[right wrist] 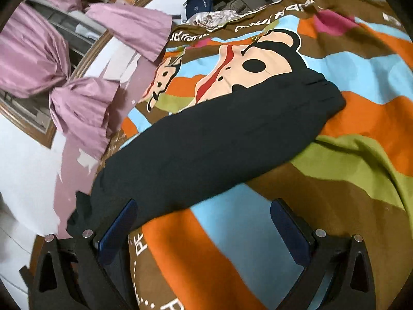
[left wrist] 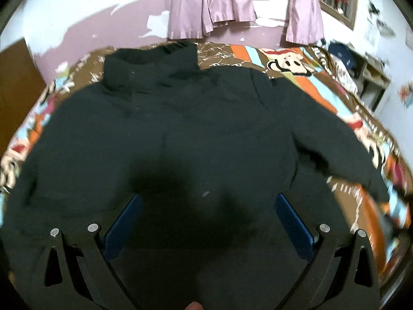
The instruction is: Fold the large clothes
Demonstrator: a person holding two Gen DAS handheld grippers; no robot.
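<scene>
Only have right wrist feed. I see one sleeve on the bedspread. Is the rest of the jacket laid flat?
Observer: Yes. In the left wrist view the jacket lies spread flat, collar toward the far wall.
Operator: Left gripper holding anything?
Observer: No. The left gripper is open over the jacket's lower body, nothing between its fingers.
Operator: Other sleeve folded in?
Observer: Can't tell. The right edge shows a sleeve stretched out onto the bedspread; at the left edge the jacket blurs into the frame, no separate sleeve visible.
Operator: Right gripper's also open, over bedspread.
Observer: Agreed. The right gripper is open, its left finger near the sleeve.
</scene>
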